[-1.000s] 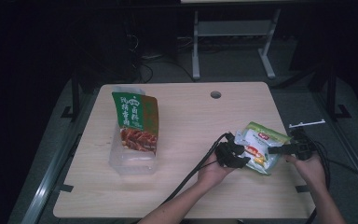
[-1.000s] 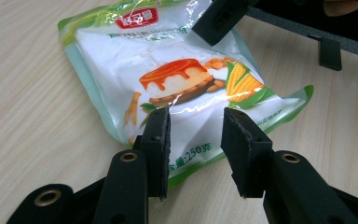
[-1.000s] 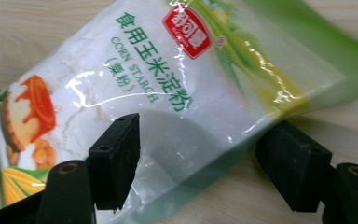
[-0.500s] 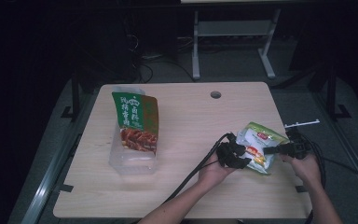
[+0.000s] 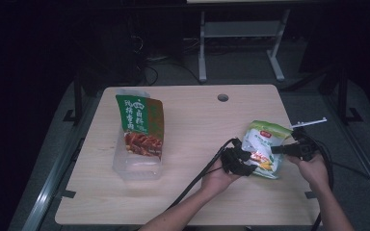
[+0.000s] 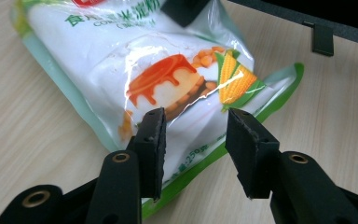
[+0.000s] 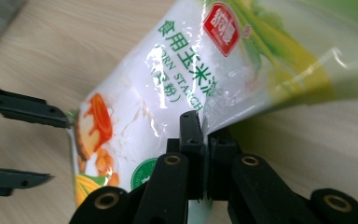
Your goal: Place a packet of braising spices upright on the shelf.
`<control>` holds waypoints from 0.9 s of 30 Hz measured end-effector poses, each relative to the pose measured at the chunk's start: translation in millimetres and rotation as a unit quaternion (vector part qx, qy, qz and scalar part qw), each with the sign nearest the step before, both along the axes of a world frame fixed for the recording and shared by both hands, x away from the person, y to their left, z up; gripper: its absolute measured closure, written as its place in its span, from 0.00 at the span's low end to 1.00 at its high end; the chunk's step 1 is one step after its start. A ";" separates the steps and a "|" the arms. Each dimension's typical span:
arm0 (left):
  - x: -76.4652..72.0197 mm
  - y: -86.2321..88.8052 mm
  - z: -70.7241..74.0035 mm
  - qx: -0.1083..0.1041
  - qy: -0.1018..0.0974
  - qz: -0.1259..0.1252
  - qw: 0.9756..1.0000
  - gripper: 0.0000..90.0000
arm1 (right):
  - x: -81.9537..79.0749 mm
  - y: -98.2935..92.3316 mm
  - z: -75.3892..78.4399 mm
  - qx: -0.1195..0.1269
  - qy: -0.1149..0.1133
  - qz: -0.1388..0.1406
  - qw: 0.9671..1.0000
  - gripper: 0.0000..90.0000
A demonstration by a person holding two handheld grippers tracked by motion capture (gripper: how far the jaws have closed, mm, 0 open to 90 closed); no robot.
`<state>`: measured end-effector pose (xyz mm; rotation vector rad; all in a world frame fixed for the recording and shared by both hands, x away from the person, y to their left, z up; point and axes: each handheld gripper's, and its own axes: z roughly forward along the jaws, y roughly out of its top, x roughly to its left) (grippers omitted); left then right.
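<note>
Right gripper (image 7: 204,140) just closed, pinching starch bag (image 5: 266,149) edge at 3 o'clock; left gripper (image 6: 193,140) opening, straddling bag bottom, not gripping. Lift looks next.

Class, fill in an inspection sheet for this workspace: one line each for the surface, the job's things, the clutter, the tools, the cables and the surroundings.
Surface: wooden table, pale, with a round hole near the far edge.
Job's things: corn starch pouch at the right, white and green.
Clutter: green snack bag standing in a clear plastic tub at the left.
Tools: right tool shut on the pouch's edge, having just closed; left tool open, jaws straddling the pouch's lower end, just widened.
Cables: black cable trails from the left tool toward the person.
Surroundings: dark room, grey desk frame behind.
</note>
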<state>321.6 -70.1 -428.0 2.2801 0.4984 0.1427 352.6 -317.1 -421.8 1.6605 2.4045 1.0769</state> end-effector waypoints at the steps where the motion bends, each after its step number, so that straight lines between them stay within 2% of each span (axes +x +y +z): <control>1: -0.7 3.0 1.3 0.001 -0.001 0.001 1.000 0.62 | -0.4 1.9 3.4 0.001 -0.005 0.002 1.000 0.97; 4: -3.5 12.0 5.0 0.000 -0.005 0.001 1.000 0.62 | -2.2 10.6 17.8 -0.007 -0.022 0.019 1.000 0.97; 5: -5.2 14.7 5.8 -0.007 -0.006 0.004 1.000 0.61 | -2.7 12.8 20.2 -0.010 -0.029 0.025 0.999 0.97; 8: -10.7 25.6 8.4 -0.011 -0.015 0.004 1.000 0.60 | -5.3 22.7 30.4 -0.012 -0.040 0.034 0.999 0.98; 11: -16.4 36.0 10.3 -0.019 -0.015 0.007 1.000 0.59 | -9.1 31.6 39.7 -0.014 -0.051 0.045 0.998 0.98; 16: -25.2 53.8 13.4 -0.018 -0.023 0.004 1.000 0.55 | -16.2 42.6 53.3 -0.013 -0.070 0.070 0.995 0.98; 22: -41.8 73.2 14.6 -0.026 -0.029 0.002 0.999 0.51 | -26.1 65.5 71.1 -0.018 -0.098 0.111 0.989 0.99; 27: -55.7 91.6 12.7 -0.034 -0.030 0.001 0.999 0.48 | -31.9 83.5 81.9 -0.034 -0.114 0.144 0.982 0.99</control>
